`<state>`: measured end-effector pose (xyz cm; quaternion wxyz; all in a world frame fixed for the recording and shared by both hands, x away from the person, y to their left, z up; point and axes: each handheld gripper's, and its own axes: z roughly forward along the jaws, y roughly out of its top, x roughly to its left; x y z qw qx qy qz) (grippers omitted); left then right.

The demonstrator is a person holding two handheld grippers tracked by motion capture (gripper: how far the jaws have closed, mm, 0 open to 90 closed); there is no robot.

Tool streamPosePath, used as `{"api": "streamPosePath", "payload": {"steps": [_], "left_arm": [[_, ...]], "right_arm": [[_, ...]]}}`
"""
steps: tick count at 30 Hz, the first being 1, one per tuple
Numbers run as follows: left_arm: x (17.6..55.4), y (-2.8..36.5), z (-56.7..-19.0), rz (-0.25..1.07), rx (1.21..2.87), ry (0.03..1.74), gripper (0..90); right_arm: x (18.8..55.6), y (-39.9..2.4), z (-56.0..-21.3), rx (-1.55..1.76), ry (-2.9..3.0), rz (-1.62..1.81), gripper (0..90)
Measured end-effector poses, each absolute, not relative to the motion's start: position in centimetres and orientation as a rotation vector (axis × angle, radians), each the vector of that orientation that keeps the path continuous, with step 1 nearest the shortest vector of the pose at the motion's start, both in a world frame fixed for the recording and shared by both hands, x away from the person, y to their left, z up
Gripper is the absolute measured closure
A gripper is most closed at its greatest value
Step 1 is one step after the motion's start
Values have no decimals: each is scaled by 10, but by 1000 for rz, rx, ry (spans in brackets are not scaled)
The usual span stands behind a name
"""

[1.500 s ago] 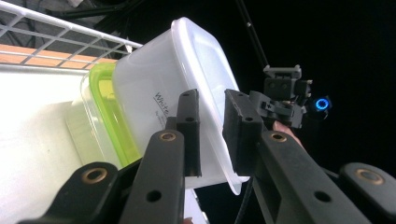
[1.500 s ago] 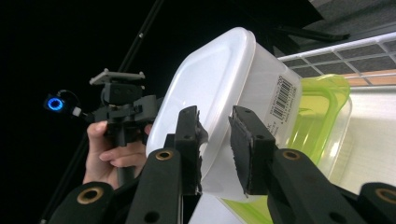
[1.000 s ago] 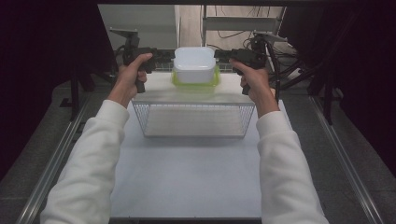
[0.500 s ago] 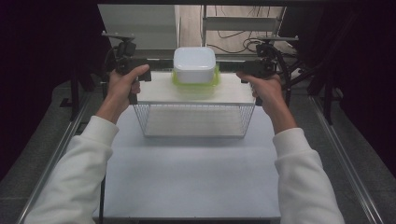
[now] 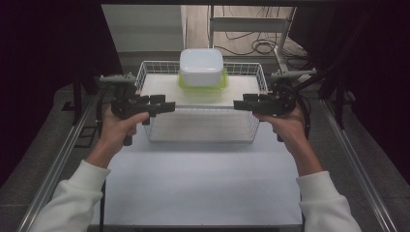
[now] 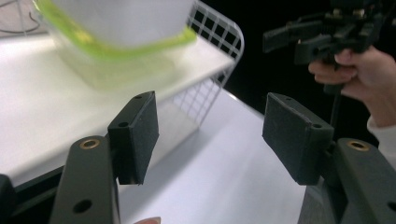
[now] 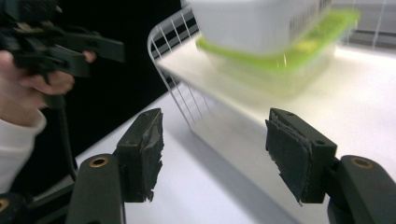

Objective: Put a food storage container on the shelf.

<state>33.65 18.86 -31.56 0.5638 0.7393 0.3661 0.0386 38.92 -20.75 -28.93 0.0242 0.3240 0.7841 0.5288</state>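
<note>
Now both tools hang empty: the left hand-held gripper [image 5: 162, 106] and the right hand-held gripper [image 5: 244, 105] are held with jaws spread wide, gripping nothing, one at each side of a white wire basket [image 5: 145, 72]. A white tub [image 5: 201, 66] sits stacked on a green-lidded clear container [image 5: 203, 86] on a white board [image 5: 241, 92] that appears to rest across the basket, toward its far edge. The stack is probably the risk: a squeeze on the upper tub alone could lift it off or tip it, and a nudge to the board could slide both containers against the wire. Uneven closing from the two sides might twist the stack. The table [image 5: 203, 183] is plain white and bare, framed by metal rails, in a dark room with cables [image 5: 251, 46] lying on the floor beyond.
</note>
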Motion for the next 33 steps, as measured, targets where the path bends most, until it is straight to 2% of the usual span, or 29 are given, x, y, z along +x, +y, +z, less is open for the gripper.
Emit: {"api": "streamPosePath", "payload": {"steps": [14,22,27,33], "left_arm": [[281,190,-400,147,1916,941,339],[278,190,-451,114,2013,1030,332],[279,194,-465,120,2032,1065,331],[279,196,-465,133,2026,1073,330]], "right_arm": [[340,-223,-358,992,2520,1454,364],[326,-229,-410,1069,2612,1344,362],[329,-231,-436,1119,2660,1249,356],[330,-226,-445,1121,2682,1217,355]]}}
